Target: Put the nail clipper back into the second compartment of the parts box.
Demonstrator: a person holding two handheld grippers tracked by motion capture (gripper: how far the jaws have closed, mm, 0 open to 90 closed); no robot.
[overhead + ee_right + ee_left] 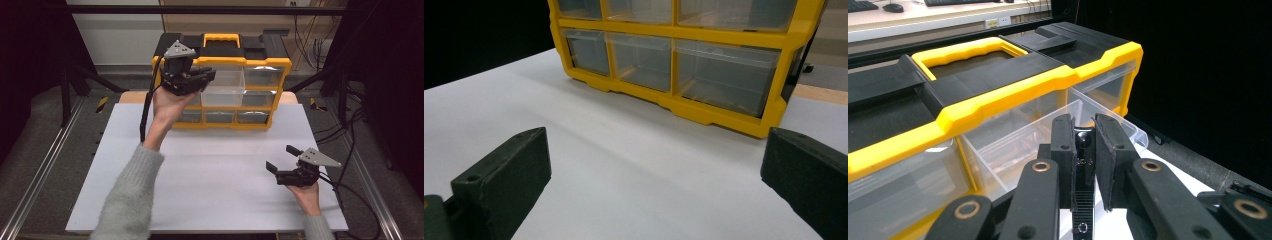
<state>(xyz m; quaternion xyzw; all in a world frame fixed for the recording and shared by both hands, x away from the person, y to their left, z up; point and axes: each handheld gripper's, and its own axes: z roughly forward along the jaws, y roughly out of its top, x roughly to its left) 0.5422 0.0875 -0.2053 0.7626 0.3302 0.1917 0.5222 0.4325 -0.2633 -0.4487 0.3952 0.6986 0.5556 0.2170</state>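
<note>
A yellow and black drawer organizer (260, 62) with clear drawers stands at the back of the white table (210, 175). Its top middle drawer (222, 92) is pulled out. My left gripper (209, 77) is raised in front of the organizer's top left, just over that open drawer (1013, 145). In the left gripper view my left gripper (1084, 125) has its jaws nearly together on a small shiny black object (1083, 141). My right gripper (281, 159) rests low at the table's front right, open and holding nothing. From the right gripper (656, 170), the organizer's lower drawers (719, 80) are shut.
The organizer has a yellow carry handle (968, 52) on its black lid. Black frame posts stand at both sides of the table. Cables (350, 145) trail on the floor at the right. White tabletop stretches between my two grippers.
</note>
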